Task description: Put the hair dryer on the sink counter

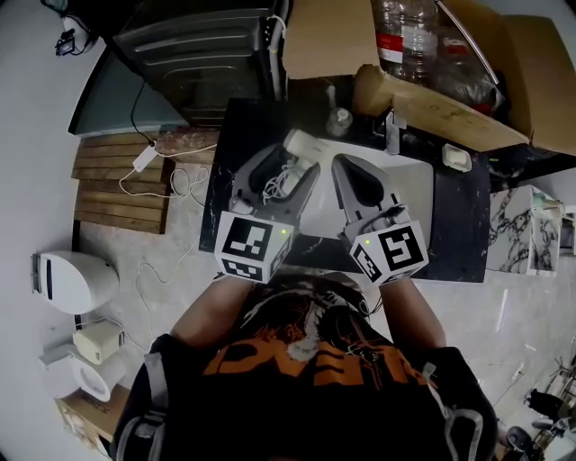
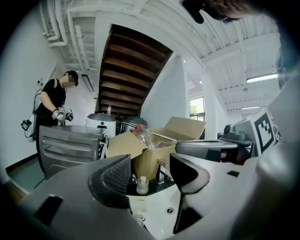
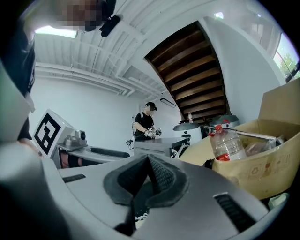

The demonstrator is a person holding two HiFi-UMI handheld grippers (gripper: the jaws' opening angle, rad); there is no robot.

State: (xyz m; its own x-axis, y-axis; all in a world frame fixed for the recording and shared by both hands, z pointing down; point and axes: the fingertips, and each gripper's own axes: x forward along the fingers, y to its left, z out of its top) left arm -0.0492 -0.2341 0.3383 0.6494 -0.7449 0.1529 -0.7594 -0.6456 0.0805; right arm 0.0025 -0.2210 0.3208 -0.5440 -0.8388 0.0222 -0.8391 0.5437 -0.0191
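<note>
The white hair dryer point(image 1: 302, 144) lies on the black sink counter point(image 1: 450, 225), its coiled white cord point(image 1: 286, 184) trailing toward me. My left gripper point(image 1: 290, 164) hovers above the cord, open, with nothing between its jaws; in the left gripper view point(image 2: 151, 176) the white basin point(image 2: 159, 215) shows through the gap. My right gripper point(image 1: 347, 164) is held beside it, just right of the dryer, shut and empty; its ribbed pads point(image 3: 159, 176) meet at the tip in the right gripper view. Both grippers are raised above the counter.
An open cardboard box point(image 1: 432, 99) with a plastic bottle point(image 1: 405, 27) stands behind the sink. A small bottle point(image 1: 338, 122), a faucet point(image 1: 393, 135) and a soap dish point(image 1: 456, 158) line the back edge. A grey machine point(image 1: 207, 54) and wooden slats point(image 1: 121, 185) are at left.
</note>
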